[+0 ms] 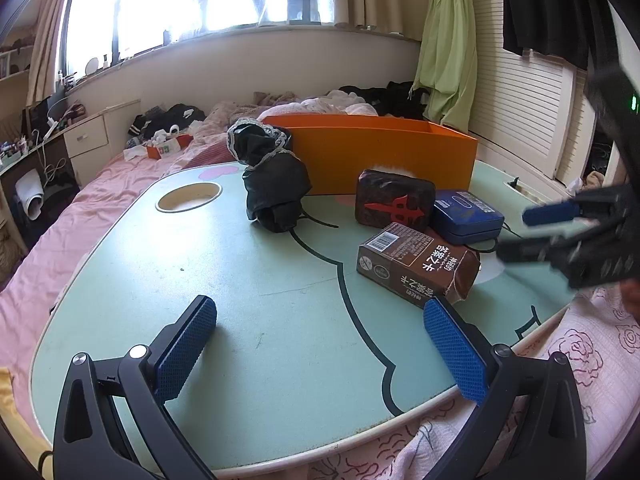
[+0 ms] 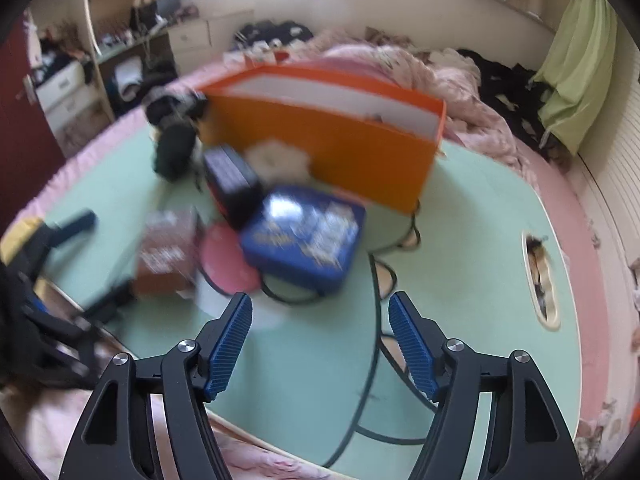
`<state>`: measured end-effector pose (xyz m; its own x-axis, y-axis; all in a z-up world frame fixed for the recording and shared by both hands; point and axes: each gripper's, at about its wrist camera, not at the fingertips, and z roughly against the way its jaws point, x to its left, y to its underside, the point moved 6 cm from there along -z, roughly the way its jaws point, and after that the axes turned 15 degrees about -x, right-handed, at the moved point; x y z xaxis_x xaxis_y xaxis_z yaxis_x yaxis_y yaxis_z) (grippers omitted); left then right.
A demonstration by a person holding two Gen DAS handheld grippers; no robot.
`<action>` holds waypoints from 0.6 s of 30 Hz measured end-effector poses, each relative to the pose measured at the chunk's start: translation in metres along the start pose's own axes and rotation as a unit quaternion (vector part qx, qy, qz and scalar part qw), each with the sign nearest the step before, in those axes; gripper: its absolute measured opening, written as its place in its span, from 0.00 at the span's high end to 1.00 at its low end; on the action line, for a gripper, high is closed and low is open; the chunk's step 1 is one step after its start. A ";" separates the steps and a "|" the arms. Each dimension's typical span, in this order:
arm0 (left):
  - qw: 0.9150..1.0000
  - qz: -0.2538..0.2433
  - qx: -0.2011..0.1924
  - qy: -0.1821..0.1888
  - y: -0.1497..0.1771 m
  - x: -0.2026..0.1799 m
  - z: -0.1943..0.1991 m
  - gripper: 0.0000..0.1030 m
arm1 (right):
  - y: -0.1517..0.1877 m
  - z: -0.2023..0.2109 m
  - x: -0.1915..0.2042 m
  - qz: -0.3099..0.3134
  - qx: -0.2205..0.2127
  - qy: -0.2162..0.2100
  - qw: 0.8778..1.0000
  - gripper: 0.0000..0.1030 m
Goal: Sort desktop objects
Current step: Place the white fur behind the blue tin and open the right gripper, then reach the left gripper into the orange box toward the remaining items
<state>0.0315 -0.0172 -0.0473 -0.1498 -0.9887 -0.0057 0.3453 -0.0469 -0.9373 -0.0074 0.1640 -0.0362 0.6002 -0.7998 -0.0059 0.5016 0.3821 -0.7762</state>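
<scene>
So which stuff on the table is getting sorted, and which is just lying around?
For sorting:
brown carton
blue tin
dark red block
black cloth bundle
orange box

Just lying about:
clothes on the bed
green curtain
drawers

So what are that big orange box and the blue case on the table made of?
The orange box looks like matte cardboard: thin flat walls, crisp folded corners, white inside. The blue case seems glossy tin or hard plastic; its lid glints in the right wrist view, though blur leaves it open.

Left gripper (image 1: 320,344), right gripper (image 2: 320,344), black jaws, blue ribbed pads (image 2: 232,346), silver screws (image 2: 187,345)
</scene>
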 end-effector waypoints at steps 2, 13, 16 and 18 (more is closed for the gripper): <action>1.000 0.000 0.001 -0.001 0.000 0.000 -0.001 0.00 | 0.003 -0.002 -0.005 -0.023 -0.008 -0.005 1.000 0.19; 1.000 0.000 0.003 -0.001 0.000 0.000 0.000 0.00 | 0.006 -0.011 -0.006 -0.030 -0.008 -0.019 0.999 0.00; 1.000 0.000 0.003 -0.001 0.000 0.000 0.000 0.00 | 0.005 -0.011 -0.006 -0.030 -0.008 -0.019 0.999 0.00; 1.000 0.000 0.004 -0.002 0.000 -0.001 -0.001 0.00 | 0.005 -0.011 -0.006 -0.030 -0.008 -0.019 0.999 0.00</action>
<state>0.0309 -0.0166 -0.0471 -0.1465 -0.9892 -0.0047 0.3532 -0.0479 -0.9343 -0.0152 0.1656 -0.0474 0.5936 -0.8021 0.0646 0.5273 0.3271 -0.7842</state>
